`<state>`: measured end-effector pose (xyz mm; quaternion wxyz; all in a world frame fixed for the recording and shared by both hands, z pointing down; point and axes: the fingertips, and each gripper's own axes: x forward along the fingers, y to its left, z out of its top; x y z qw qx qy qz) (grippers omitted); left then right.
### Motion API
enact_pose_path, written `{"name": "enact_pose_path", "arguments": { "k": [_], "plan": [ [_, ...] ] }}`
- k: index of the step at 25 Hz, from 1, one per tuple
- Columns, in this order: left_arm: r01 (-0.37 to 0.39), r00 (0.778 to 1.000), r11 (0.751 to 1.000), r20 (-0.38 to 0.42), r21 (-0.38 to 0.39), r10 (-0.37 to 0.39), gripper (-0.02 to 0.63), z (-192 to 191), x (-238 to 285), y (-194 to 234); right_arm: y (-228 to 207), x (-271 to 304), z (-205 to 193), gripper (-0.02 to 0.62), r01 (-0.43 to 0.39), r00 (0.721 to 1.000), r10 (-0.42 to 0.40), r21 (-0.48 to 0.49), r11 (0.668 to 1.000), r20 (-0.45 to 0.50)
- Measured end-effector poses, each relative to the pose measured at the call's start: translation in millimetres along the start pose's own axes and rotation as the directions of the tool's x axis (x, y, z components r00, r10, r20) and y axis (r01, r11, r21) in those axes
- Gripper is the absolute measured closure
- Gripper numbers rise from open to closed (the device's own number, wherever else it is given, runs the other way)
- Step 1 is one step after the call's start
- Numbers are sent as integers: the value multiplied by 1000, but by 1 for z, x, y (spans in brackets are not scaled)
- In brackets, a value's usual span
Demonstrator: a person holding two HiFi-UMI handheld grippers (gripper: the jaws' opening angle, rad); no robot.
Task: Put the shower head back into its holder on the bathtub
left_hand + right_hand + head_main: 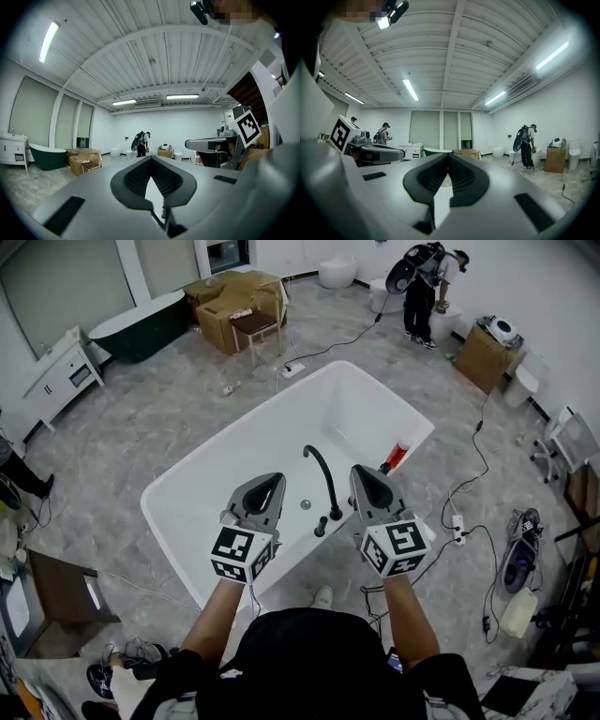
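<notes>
Head view: the white bathtub (216,486) fills the middle. The left gripper (273,480) and right gripper (362,471) hang above its near rim, either side of the black faucet (324,474) that stands on that rim. The shower head (322,527) seems to be the small dark piece at the faucet's foot, though it is too small to be sure.

Left gripper view: the left gripper's (150,158) jaws are closed together, with nothing between them.

Right gripper view: the right gripper (449,157) is likewise closed and empty.

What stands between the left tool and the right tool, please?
In the head view, the black curved faucet stands between the left tool and the right tool, with a short black fitting beside its base.
</notes>
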<state>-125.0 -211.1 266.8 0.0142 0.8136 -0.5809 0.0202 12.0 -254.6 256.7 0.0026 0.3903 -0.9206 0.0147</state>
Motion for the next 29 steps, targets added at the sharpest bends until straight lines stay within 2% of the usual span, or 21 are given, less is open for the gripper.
{"name": "enact_pose_path", "arguments": {
  "k": [3,7,17,29],
  "plan": [
    [2,1000,1000,7,-5,-2,592,5,-3,-1,0,-2,4,572,8,1000,-8,-5,1000,3],
    [5,999,998,40,-64,-2,592,17,-6,-5,-1,-2,6,572,6,1000,-6,-8,1000,-1],
    [-10,999,999,40,-49,12,592,14,-8,-5,1,-1,-3,572,-4,1000,4,-8,1000,-5],
    [-22,999,997,37,-73,24,592,15,-3,-3,-4,5,-4,572,-14,1000,14,4,1000,-13]
  ]
}}
